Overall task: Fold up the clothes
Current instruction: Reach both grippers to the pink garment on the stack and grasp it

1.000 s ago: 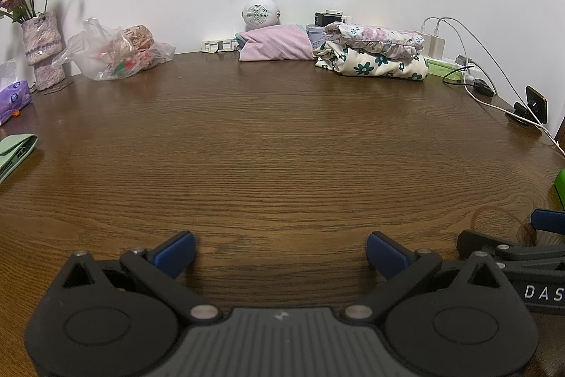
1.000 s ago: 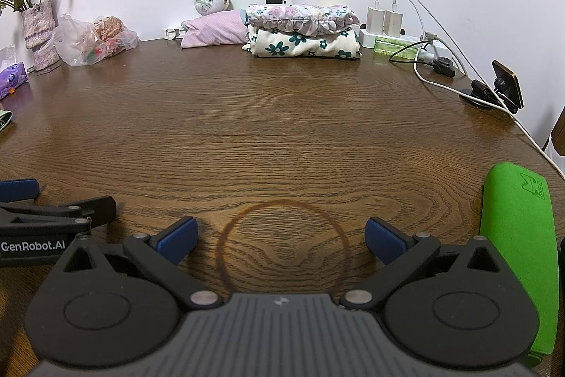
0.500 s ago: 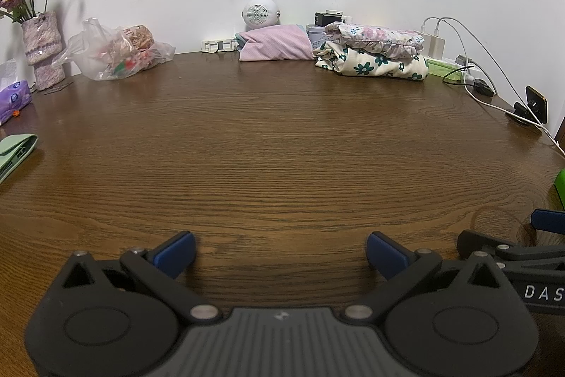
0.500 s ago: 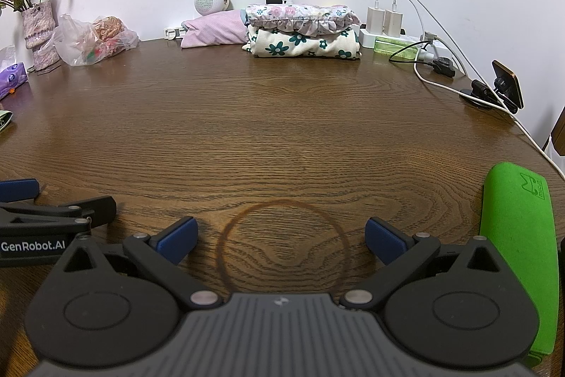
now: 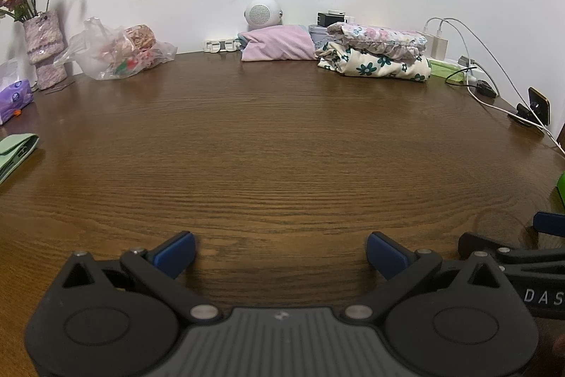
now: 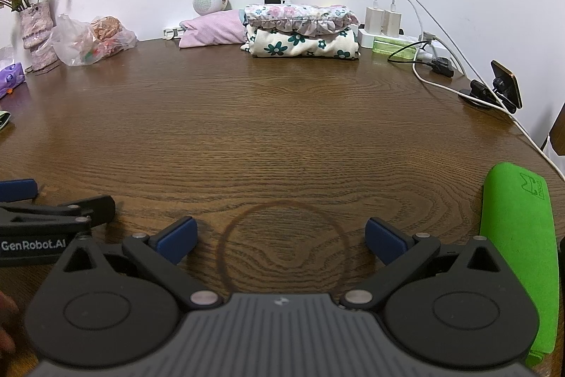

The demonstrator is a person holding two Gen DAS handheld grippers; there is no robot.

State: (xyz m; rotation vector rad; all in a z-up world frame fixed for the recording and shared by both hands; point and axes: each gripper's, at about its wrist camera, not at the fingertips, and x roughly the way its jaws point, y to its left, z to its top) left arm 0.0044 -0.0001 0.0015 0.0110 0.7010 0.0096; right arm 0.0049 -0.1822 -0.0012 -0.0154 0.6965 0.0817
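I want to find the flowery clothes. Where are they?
The folded flowery clothes sit stacked at the table's far edge by the wall, right of the pink pillow and left of the white chargers.

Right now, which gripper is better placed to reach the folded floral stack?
Right, marginally. The floral stack sits nearly straight ahead of the right gripper, but off to the right of the left gripper. Both are open and empty.

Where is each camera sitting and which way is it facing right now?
Left wrist: on the left hand-held gripper, low over the table, facing the folded clothes by the wall; right hand-held gripper at its right edge.
Right wrist: on the right hand-held gripper, facing likewise; left one at left edge.
Shared: clothes, vase, bag.
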